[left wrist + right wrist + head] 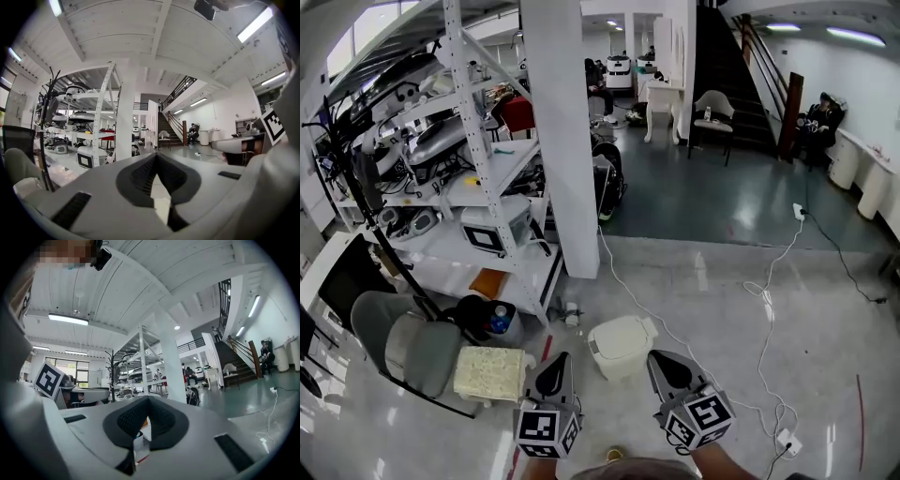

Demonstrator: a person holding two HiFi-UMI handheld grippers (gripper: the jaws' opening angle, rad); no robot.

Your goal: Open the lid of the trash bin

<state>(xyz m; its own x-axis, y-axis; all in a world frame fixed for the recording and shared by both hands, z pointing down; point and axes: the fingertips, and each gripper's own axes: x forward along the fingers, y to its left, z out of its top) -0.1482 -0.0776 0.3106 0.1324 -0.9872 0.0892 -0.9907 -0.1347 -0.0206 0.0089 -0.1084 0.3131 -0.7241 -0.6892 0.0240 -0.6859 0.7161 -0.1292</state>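
The left hand-held gripper (551, 377) hangs at the bottom of the frame, left of centre. Its jaws are pressed together at the tips with nothing between them, as the left gripper view (156, 161) shows. To its left a pale yellow block (490, 373) rests beside a grey chair (405, 343). The white trash bin (622, 345) stands on the floor (722, 281) in the lower middle, lid down. It is just above and between the two jaw tips, touching neither. The right hand-held gripper (668, 368) sits at the bin's lower right, jaws likewise closed and empty (149, 404). A white cable (766, 309) trails across the floor further right.
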